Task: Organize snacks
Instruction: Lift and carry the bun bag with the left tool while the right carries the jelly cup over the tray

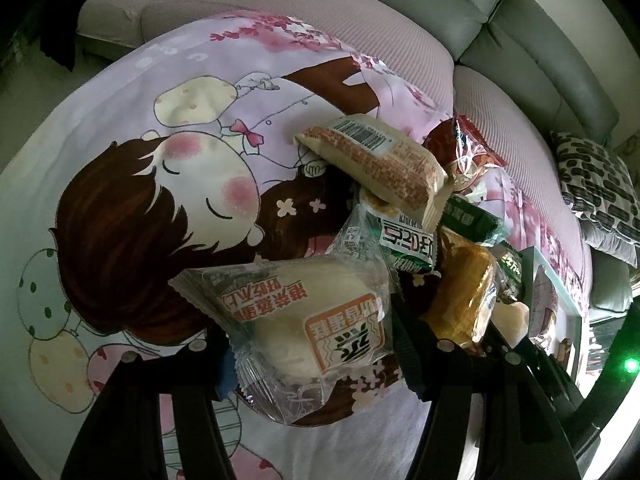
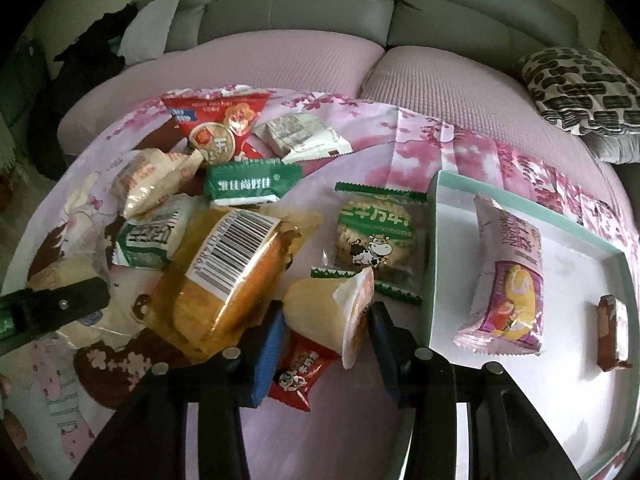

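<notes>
The jelly cup (image 2: 326, 312) lies on its side between the blue pads (image 2: 266, 350) of the right hand-held gripper (image 2: 326, 344), its foil lid turned toward the right pad. Both pads sit against or just beside the cup; whether they actually press it cannot be told with certainty from this angle. Under the cup lies a small red candy wrapper (image 2: 298, 374). Just left of it rests a large clear-wrapped golden bread (image 2: 228, 284) with a barcode label facing up. Beyond the cup lies a green-edged biscuit packet with a cow print (image 2: 374, 240).

The left hand-held gripper (image 1: 312, 344) pinches a clear-wrapped pale steamed cake (image 1: 304, 320) across its width, the wrapper bulging forward of the fingers. Behind it the snack pile continues: a beige packet with a barcode (image 1: 372, 160), a green-and-white packet (image 1: 404, 236) and a red bag (image 1: 468, 148).

The mint-rimmed white tray (image 2: 436, 240) stands to the right of the pile. In it lie a pink-and-purple cake packet (image 2: 508, 276) and, well apart near the tray's right side, a small brown bar (image 2: 614, 332).

All items rest on a pink cartoon-print cloth (image 1: 160, 160) spread over a sofa (image 2: 300, 8). A black-and-white patterned cushion (image 2: 580, 88) lies at the far right.
</notes>
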A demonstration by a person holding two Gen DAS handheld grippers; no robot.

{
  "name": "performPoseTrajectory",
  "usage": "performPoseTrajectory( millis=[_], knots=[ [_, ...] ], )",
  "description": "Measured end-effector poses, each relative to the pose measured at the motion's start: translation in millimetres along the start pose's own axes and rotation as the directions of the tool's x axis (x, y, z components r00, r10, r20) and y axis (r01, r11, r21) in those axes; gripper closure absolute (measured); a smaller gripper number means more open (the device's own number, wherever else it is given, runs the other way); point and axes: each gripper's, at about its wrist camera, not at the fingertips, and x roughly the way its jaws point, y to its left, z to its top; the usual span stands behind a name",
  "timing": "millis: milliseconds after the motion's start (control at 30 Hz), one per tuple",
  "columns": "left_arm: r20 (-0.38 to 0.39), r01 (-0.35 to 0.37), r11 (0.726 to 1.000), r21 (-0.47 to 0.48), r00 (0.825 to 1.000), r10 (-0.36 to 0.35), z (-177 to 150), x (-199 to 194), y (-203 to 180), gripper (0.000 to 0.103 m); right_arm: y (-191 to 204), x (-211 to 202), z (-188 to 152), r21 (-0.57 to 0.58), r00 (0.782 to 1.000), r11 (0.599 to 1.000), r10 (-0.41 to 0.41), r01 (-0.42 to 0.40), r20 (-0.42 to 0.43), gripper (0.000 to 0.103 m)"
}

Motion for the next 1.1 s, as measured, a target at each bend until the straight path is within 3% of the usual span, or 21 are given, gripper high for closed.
performPoseTrajectory(
  millis=[633, 900, 1100],
  knots=[
    [0.092, 0.005, 0.998, 0.068, 0.996, -0.011, -2.3, -35.4, -20.0, 0.037, -9.9, -47.9, -2.5, 0.028, 0.997, 0.999, 0.027, -0.029, 0.068, 0.057],
    [0.114, 0.032, 0.988, 0.154, 0.992, -0.050, -8.0, -46.7, -56.1, 0.037, -37.2, -70.5, -7.7, 0.081, 0.996, 0.997, 0.011, -0.019, 0.091, 0.057],
    [0.112, 0.073, 0.958, 0.277, 0.988, -0.108, -23.3, -54.9, -103.3, 0.037, -68.7, -85.9, -15.5, 0.137, 0.995, 0.991, -0.021, 0.007, 0.102, 0.057]
  ],
)
